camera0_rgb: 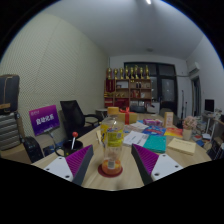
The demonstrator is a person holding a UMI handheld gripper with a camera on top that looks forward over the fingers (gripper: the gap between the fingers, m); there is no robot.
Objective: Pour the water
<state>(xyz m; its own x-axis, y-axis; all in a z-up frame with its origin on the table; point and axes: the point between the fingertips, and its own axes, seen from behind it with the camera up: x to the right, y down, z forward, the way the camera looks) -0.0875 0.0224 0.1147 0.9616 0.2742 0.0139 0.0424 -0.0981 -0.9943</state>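
While the gripper is held low over the table, its two fingers are seen spread wide, with the purple pads well apart and nothing pressed between them. Between the fingers, on the wooden top, a bottle with a yellowish body and a pale cap is seen upright, resting on a round reddish coaster; clear gaps are left at both sides, so it is not yet held. The step in hand is judged to be the approach to the bottle, and little of the pouring is done. For a sound grasp, the fingers should be brought forward until the bottle's middle is level with the pads, kept centred, and then closed evenly so that it is not tipped or pushed off the coaster. A cup to be filled cannot be made out with certainty among the things beyond. Farther off, books and papers are scattered on the table, a black chair is set at the left, and shelves are lined against the far wall.
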